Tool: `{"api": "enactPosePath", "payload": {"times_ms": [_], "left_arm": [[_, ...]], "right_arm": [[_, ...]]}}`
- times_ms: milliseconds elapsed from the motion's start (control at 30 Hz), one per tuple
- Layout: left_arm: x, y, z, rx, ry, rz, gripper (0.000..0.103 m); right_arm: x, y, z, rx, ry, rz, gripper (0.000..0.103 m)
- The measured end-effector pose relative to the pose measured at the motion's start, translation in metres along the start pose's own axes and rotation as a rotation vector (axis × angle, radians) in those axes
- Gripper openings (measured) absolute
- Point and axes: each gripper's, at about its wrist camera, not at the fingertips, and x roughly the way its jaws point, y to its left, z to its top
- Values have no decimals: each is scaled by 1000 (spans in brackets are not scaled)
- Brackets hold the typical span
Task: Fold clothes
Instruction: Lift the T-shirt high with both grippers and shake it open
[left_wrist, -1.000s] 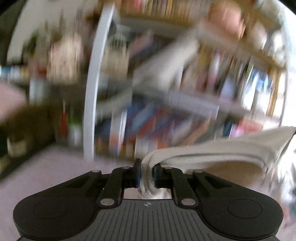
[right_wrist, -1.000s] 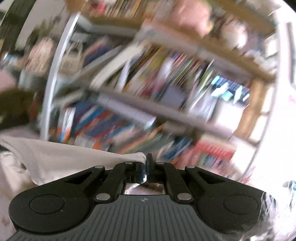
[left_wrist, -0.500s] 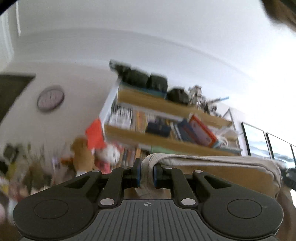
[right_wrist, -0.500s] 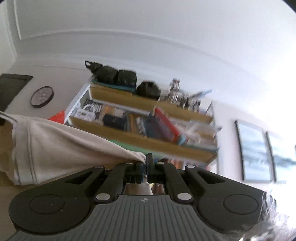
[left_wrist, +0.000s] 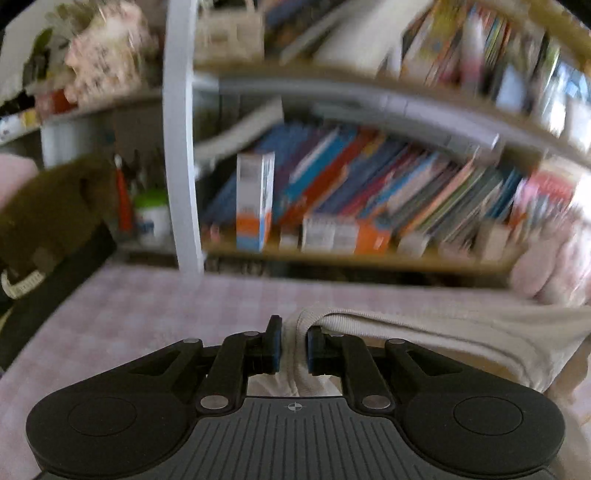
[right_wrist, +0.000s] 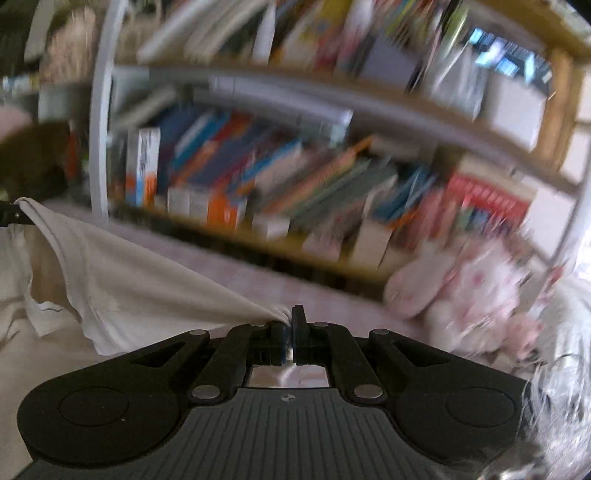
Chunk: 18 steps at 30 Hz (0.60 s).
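Observation:
A cream-white garment (left_wrist: 436, 339) hangs stretched between both grippers above a pink checked surface (left_wrist: 155, 310). My left gripper (left_wrist: 294, 345) is shut on a thick ribbed hem of it, and the cloth runs off to the right. In the right wrist view the same garment (right_wrist: 140, 291) spreads from the left down to my right gripper (right_wrist: 288, 332), which is shut on a pinched corner. The left gripper's black tip (right_wrist: 11, 218) shows at that view's far left edge, holding the cloth's other end. Both views are blurred by motion.
A white-framed bookshelf (left_wrist: 351, 192) packed with colourful books stands just beyond the pink surface. A brown plush toy (left_wrist: 48, 218) sits at the left. A pink and white soft toy (right_wrist: 476, 288) lies at the right, with more pale cloth (right_wrist: 14, 295) at lower left.
Half a second ago both cameras pointed up at the ceiling and top shelves. Both have swung back down with the garment still gripped, facing the low shelves and the pink surface.

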Motion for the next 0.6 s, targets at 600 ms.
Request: {"api": "enactPosePath", "payload": {"times_ms": [600], "left_arm": [[142,-21,29,74,169,140,43]], "right_arm": [[181,-27,29,-82,177,-48,3]]}}
